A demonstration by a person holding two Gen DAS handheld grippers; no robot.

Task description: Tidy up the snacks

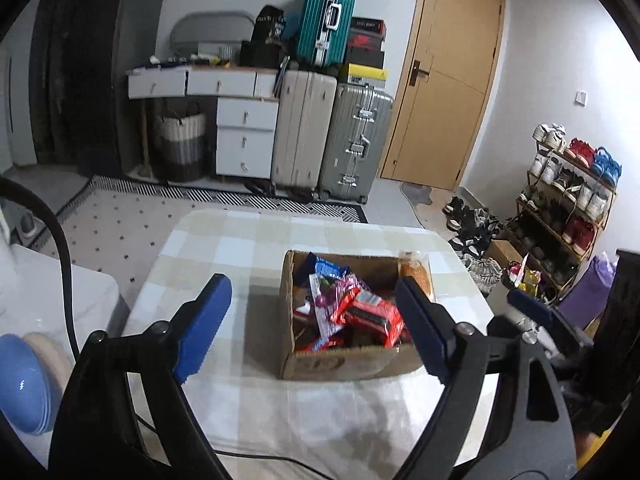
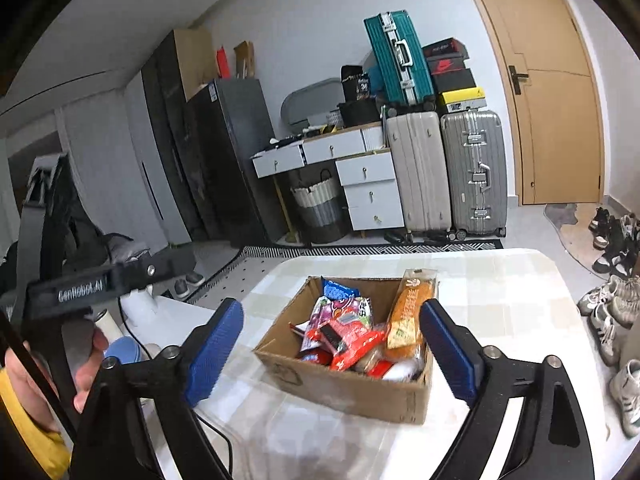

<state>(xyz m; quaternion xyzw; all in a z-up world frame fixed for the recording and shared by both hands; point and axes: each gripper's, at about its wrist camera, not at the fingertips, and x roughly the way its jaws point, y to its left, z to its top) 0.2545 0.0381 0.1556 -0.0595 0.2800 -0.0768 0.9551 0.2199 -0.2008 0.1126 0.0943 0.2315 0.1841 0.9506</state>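
Holding both grippers wide and empty – snacks look already gathered.
Left gripper [image 1: 316, 322] and right gripper [image 2: 332, 354] hang above the open brown cardboard box [image 2: 340, 390] of bright snack packets [image 2: 344, 330] on the checked-cloth desk [image 1: 240, 248] – none seen outside.

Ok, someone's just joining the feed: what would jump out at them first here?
The open cardboard box heaped with bright snack packets, sitting on the checked tablecloth. Both blue-padded tongs, left and right, hang open and empty in front of it. Behind, stacked suitcases stand beside a wooden door.
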